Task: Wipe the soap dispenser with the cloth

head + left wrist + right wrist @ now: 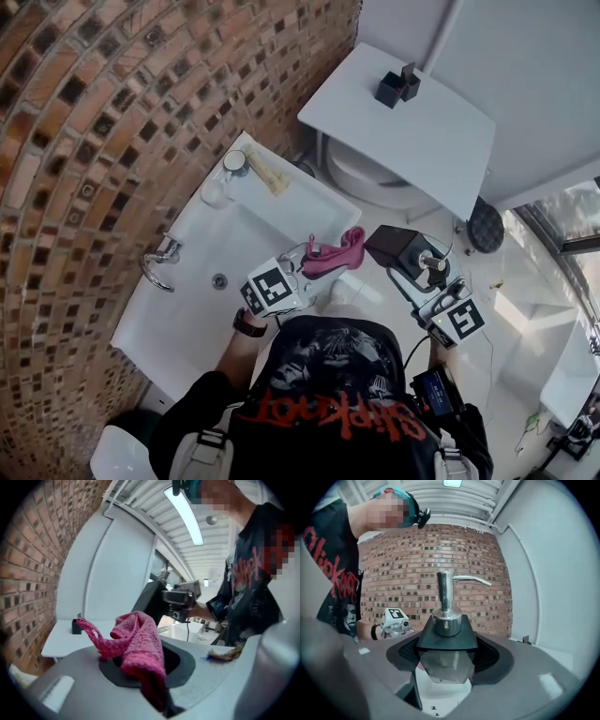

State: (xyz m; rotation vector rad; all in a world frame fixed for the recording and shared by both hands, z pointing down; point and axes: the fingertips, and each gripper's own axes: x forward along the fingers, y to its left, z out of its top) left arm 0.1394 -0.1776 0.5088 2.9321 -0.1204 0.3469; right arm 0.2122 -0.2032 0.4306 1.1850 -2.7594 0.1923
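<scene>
A brick wall [84,112] backs the white sink [187,314]; a white table [422,141] juts over the toilet [361,178]. Beside the sink, the left gripper [309,262] clenches the pink cloth [339,251]; the right gripper [411,264] grasps the soap dispenser [446,620].

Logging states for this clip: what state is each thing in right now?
left gripper, shut on the pink cloth
pink cloth, bunched, hanging from those jaws
right gripper, shut on the soap dispenser
soap dispenser, held off the sink, apart from the cloth
tap, no water seen running
</scene>
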